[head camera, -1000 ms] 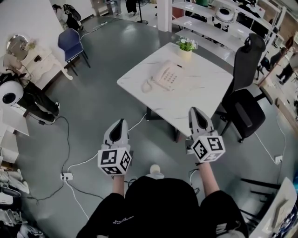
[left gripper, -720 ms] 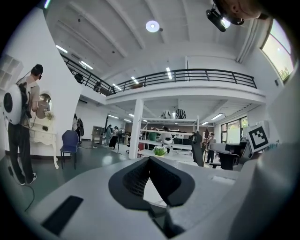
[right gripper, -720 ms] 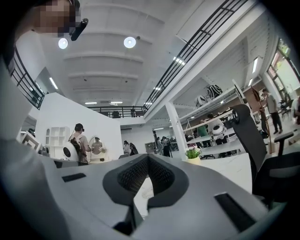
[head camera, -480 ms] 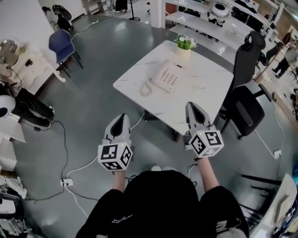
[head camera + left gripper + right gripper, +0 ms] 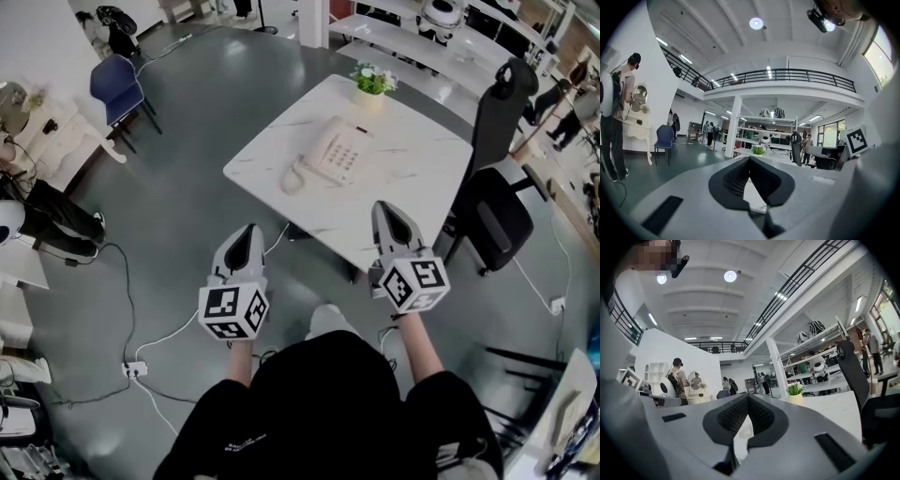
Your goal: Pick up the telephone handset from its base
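A cream telephone (image 5: 339,153) sits on the white marble table (image 5: 412,192), its handset (image 5: 314,155) lying in the cradle on the phone's left side with a coiled cord (image 5: 292,176) beside it. My left gripper (image 5: 246,232) hangs over the floor short of the table's near edge, jaws shut and empty. My right gripper (image 5: 386,211) hovers at the table's near edge, jaws shut and empty. Both are well short of the phone. In the right gripper view the coiled cord (image 5: 744,432) shows past the shut tips (image 5: 747,398). The left gripper (image 5: 750,159) view shows shut tips too.
A potted plant (image 5: 372,82) stands at the table's far corner. A black office chair (image 5: 494,178) is at the table's right. A blue chair (image 5: 114,87) stands far left. Cables and a power strip (image 5: 132,369) lie on the grey floor at left. A person (image 5: 616,122) stands at left.
Both grippers have moved forward toward the table together, staying shut. The table and phone appear slightly nearer in the head view.
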Demonstrator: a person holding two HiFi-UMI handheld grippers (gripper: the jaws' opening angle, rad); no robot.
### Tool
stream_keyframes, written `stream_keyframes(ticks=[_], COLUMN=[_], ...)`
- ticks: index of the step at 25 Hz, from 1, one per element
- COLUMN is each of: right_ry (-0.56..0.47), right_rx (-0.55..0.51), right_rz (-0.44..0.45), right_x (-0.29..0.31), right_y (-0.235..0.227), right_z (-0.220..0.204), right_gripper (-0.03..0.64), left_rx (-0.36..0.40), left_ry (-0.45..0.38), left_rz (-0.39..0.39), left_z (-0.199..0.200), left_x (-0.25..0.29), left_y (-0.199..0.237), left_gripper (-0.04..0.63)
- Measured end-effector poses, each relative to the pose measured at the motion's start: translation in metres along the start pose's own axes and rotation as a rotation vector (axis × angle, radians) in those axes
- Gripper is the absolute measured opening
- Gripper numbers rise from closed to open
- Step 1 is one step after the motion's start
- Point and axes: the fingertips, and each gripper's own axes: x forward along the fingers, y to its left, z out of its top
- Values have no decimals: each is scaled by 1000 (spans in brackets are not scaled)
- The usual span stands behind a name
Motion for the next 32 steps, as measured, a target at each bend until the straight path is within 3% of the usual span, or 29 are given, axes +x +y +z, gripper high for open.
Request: stream_keyframes(ticks=[10, 32], right_ry=[25, 90], right_rx=[15, 86], right_rz=[-49, -170], right_x=[55, 173], right_y=[-34, -126], right_z=[-13, -37], right_gripper=[-9, -9], left_rx=[0, 17], left_ry=[25, 195], left_rz=[-24, -184], left_z=[-3, -24], left_x=[65, 256], left_y=[17, 21], left_gripper=[0, 0])
